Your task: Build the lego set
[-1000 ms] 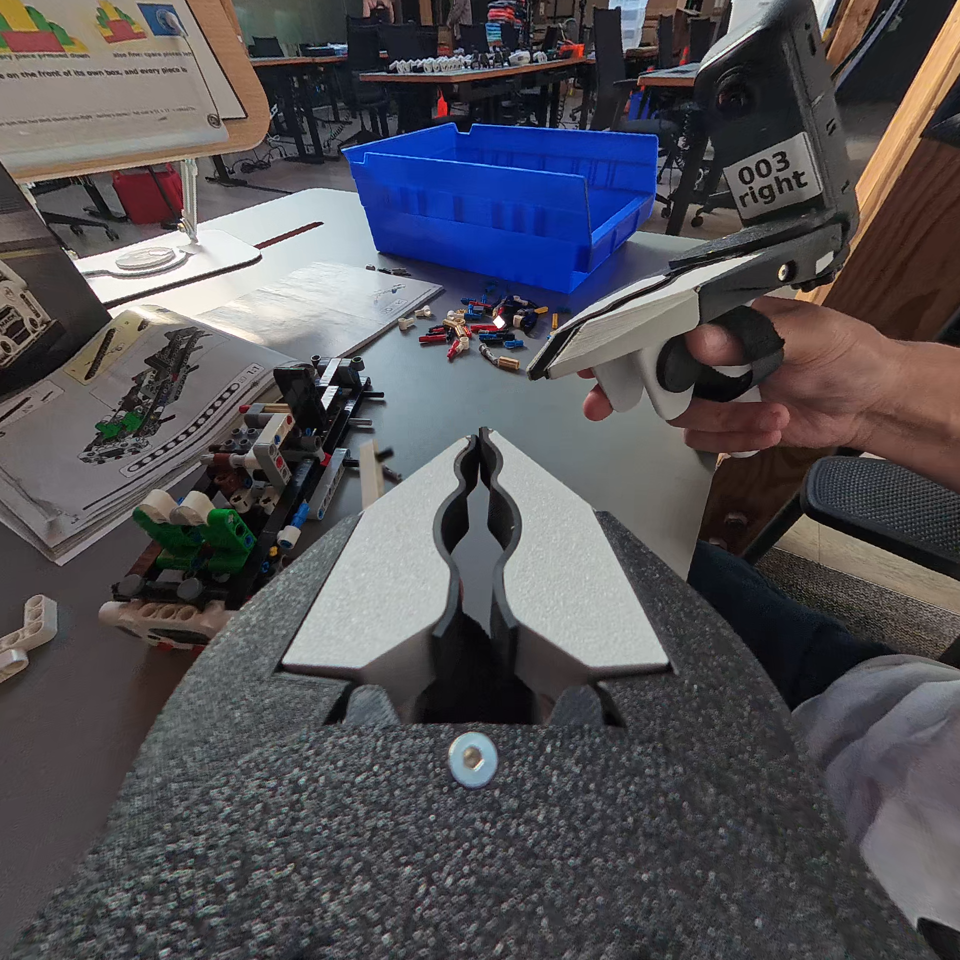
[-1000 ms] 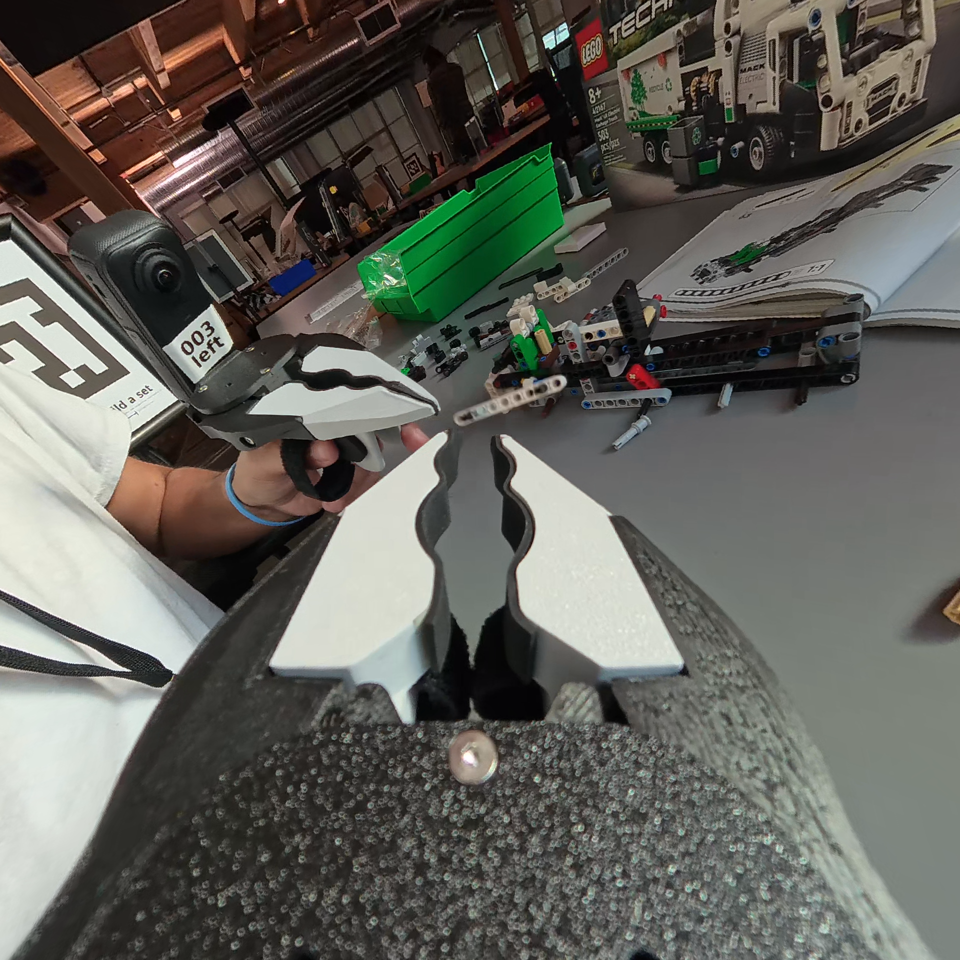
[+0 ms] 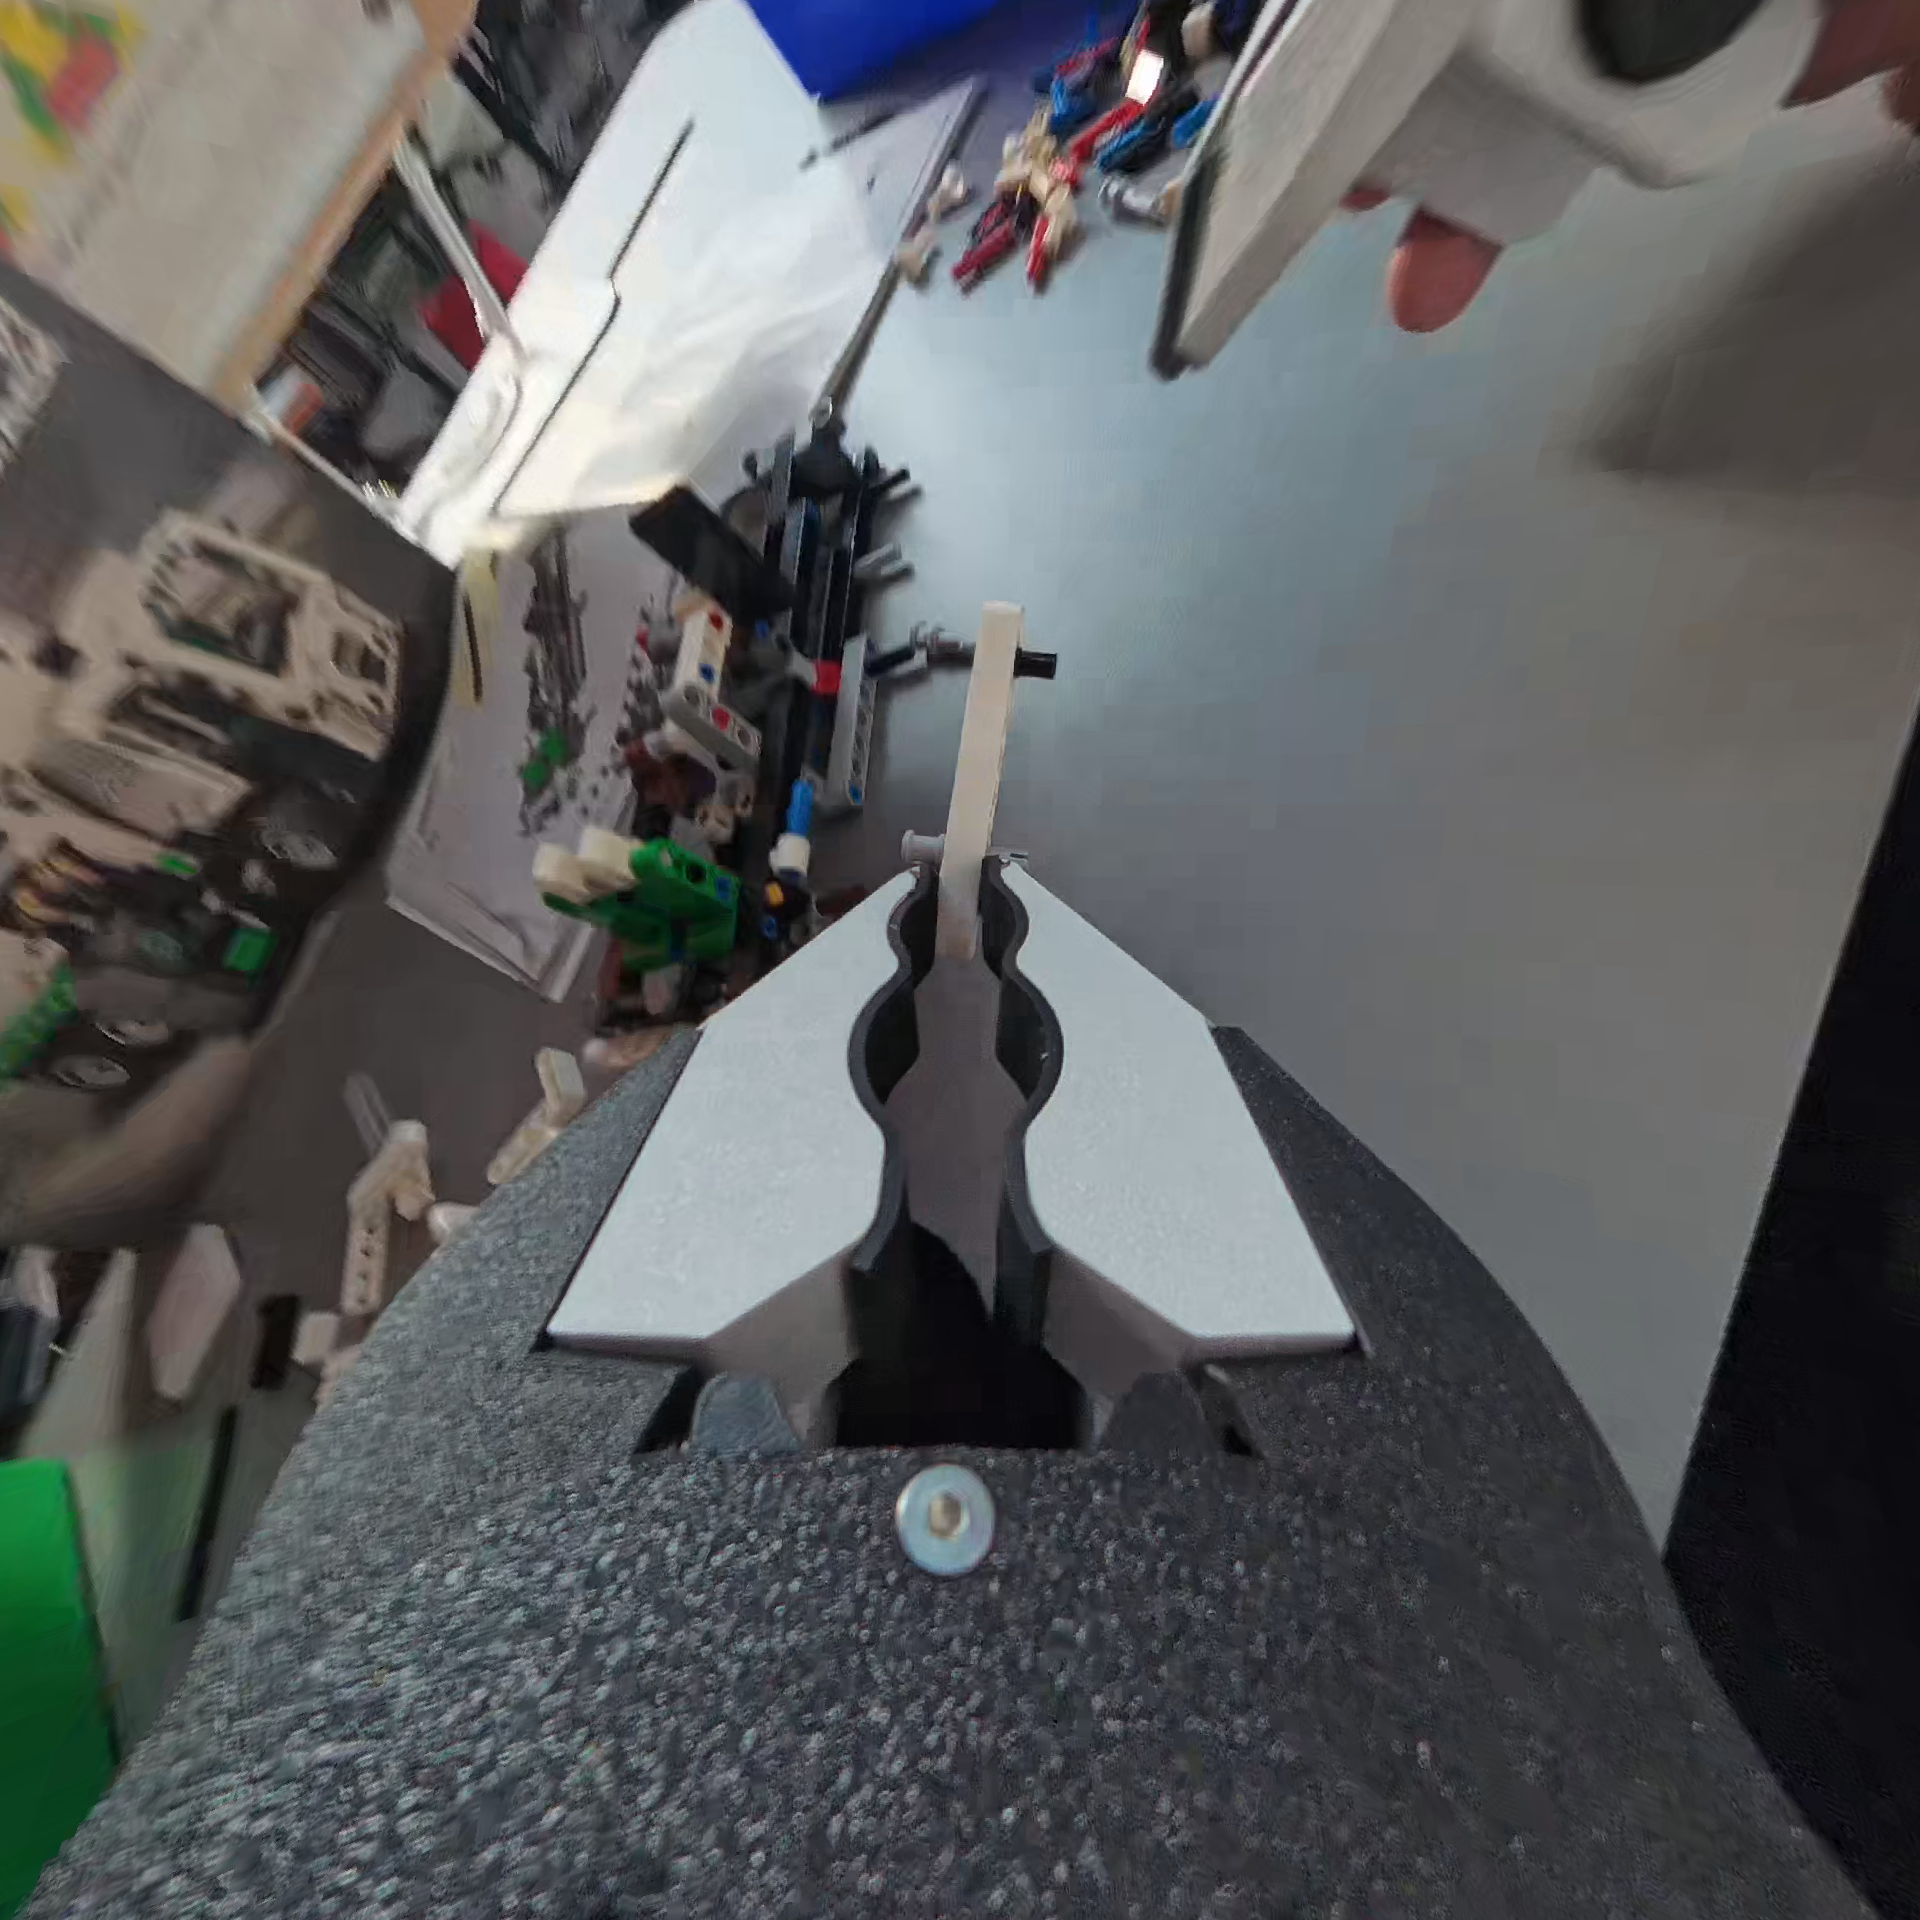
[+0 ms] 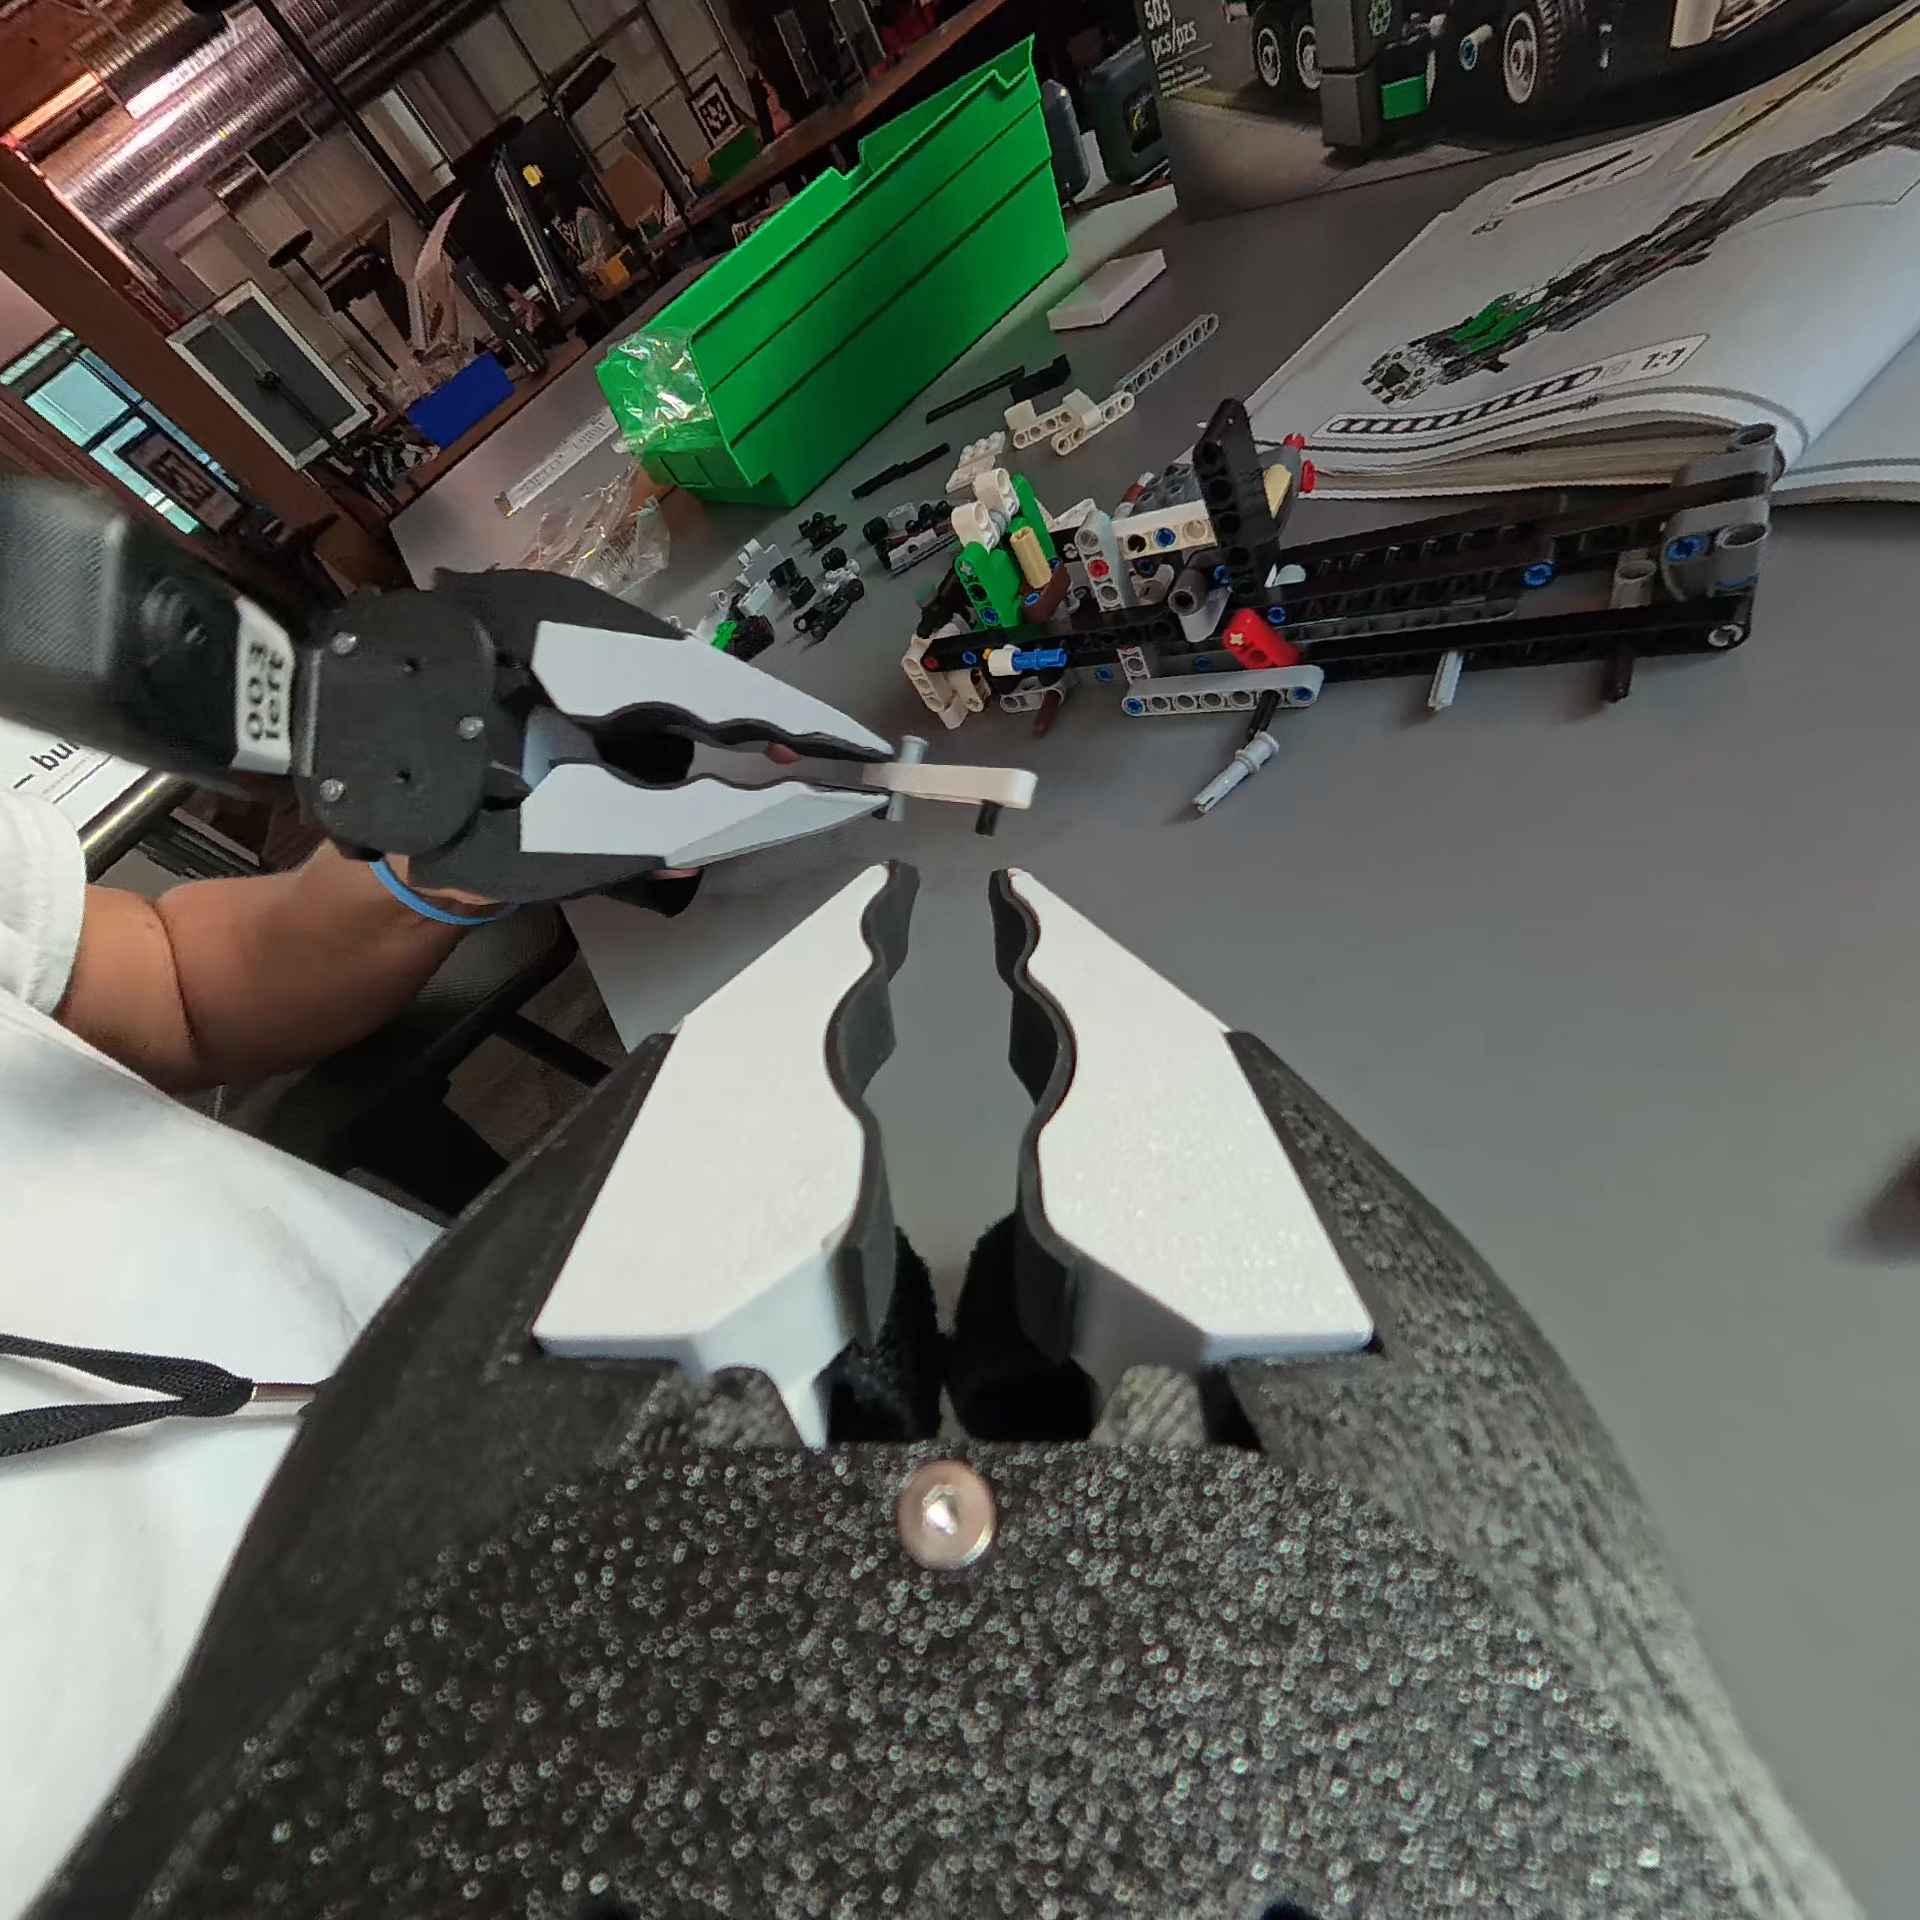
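Observation:
My left gripper (image 3: 961, 883) is shut on one end of a white Lego beam (image 3: 987, 727), which sticks out forward with a black pin at its far end and a grey pin by my tips. In the right wrist view the left gripper (image 4: 883, 774) holds that beam (image 4: 961, 784) level above the table, just ahead of my right gripper (image 4: 945, 883), which is open and empty. The partly built black, grey and green chassis (image 4: 1299, 613) lies on the grey table beyond; it also shows in the left wrist view (image 3: 790, 665). The right gripper (image 3: 1226, 208) shows at the top right there.
A green bin (image 4: 852, 301) stands at the back left, with the open instruction booklet (image 4: 1558, 343) behind the chassis. A loose grey pin (image 4: 1236, 769) lies near the chassis. A heap of small red and blue parts (image 3: 1049, 208) lies by a blue bin (image 3: 883, 42). White loose pieces (image 3: 384, 1195) lie at the left.
The left gripper has rolled over and swung toward the right gripper, and now holds the white beam out just ahead of the right gripper's open tips. The right gripper stays open.

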A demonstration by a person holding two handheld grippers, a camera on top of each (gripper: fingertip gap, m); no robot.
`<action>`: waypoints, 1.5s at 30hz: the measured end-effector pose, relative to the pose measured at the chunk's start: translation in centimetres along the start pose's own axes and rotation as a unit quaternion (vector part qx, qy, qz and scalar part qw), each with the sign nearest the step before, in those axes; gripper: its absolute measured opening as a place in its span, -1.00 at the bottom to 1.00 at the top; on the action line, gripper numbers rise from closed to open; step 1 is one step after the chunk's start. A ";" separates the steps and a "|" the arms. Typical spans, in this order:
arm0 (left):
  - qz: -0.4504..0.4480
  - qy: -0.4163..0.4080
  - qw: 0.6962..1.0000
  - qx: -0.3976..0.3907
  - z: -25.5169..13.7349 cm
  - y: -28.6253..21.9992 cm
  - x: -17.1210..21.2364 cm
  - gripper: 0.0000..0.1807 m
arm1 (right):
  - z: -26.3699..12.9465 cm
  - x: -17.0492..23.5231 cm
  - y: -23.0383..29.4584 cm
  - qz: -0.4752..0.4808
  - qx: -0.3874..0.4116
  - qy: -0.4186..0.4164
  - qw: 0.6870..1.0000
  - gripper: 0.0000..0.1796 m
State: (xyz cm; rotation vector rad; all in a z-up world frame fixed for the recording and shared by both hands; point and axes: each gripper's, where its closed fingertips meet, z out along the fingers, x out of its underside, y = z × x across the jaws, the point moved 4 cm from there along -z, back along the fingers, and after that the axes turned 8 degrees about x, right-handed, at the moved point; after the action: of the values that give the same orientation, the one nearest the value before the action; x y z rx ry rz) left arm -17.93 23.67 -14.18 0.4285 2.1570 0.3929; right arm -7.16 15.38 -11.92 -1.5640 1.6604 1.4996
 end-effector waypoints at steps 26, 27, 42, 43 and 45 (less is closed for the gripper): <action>0.060 -0.226 0.949 0.213 -4.7 -0.9 -6.2 -0.58 | -2.4 -1.9 5.2 -0.233 -0.123 -0.116 0.958 -0.93; 0.060 -0.232 0.942 0.235 -4.6 -1.2 -6.5 -0.63 | -2.3 -1.8 5.2 -0.237 -0.124 -0.112 0.957 -0.93; 0.106 -0.283 0.910 0.285 -1.7 -2.5 -7.7 -0.95 | -1.6 -0.8 4.1 -0.234 -0.114 -0.075 0.963 -0.90; 0.103 -0.286 0.911 0.279 -1.5 -2.4 -7.6 -0.95 | -1.5 -0.7 3.9 -0.233 -0.108 -0.067 0.964 -0.90; 0.094 -0.280 0.918 0.266 -0.9 -2.1 -7.2 -0.95 | -1.3 -0.6 3.1 -0.233 -0.077 -0.049 0.968 -0.89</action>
State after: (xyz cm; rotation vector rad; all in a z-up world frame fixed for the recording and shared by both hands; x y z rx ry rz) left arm -14.97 18.56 -9.45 0.9342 1.6314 -0.2170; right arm -9.29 13.91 -9.73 -1.7724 1.0419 1.4432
